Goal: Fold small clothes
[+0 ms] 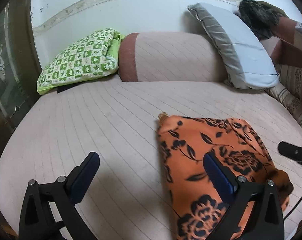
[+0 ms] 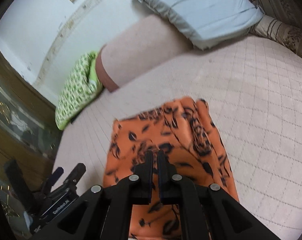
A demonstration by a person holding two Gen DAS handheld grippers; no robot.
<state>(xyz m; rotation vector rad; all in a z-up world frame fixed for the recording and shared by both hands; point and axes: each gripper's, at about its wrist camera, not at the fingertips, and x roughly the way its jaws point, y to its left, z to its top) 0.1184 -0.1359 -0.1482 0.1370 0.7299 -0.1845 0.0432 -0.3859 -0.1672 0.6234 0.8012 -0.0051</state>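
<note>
The orange flowered garment (image 1: 215, 156) lies on the near part of the pink bed (image 1: 103, 124), with the left gripper (image 1: 151, 165) spread wide above its left edge, holding nothing. The right gripper (image 2: 155, 154) is pinched almost closed over the cloth; whether it has hold of it I cannot tell. Far back, a green checked quilt (image 1: 81, 60), a pink bolster (image 1: 171, 58) and a grey pillow (image 1: 236, 46) line the wall.
</note>
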